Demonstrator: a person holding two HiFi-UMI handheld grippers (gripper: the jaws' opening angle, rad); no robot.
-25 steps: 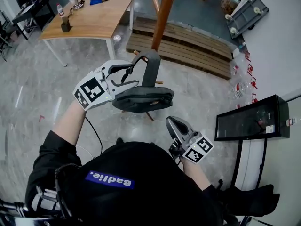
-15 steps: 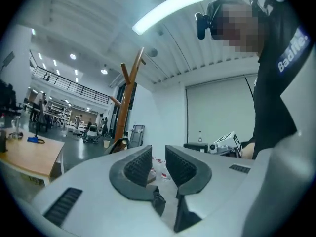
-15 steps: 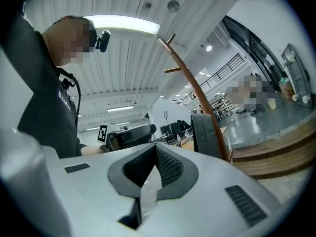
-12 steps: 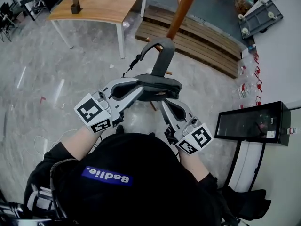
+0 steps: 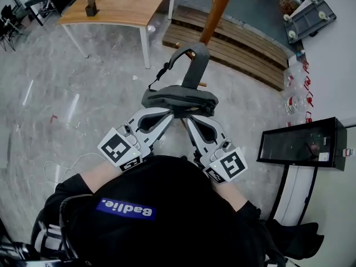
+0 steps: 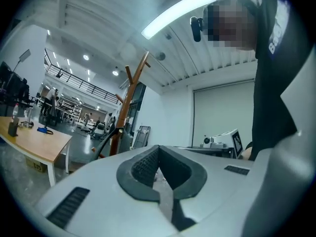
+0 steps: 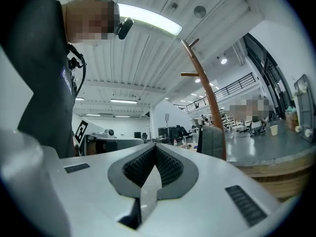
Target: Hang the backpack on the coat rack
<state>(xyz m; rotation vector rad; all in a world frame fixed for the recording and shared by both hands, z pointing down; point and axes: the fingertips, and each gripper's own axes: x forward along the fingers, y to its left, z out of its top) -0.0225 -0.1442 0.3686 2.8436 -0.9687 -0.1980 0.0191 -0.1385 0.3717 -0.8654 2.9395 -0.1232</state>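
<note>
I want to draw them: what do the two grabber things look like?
The left hand-held gripper and right hand-held gripper are pale grey plastic with long curved jaws. Each carries a cube with black-and-white square markers. Their pads are dark grey and ribbed. The person wears a black top with a blue patch.

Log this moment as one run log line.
backpack raised before coat rack | left tongs shut at its near edge | right tongs shut at its near edge | hung: not evident
</note>
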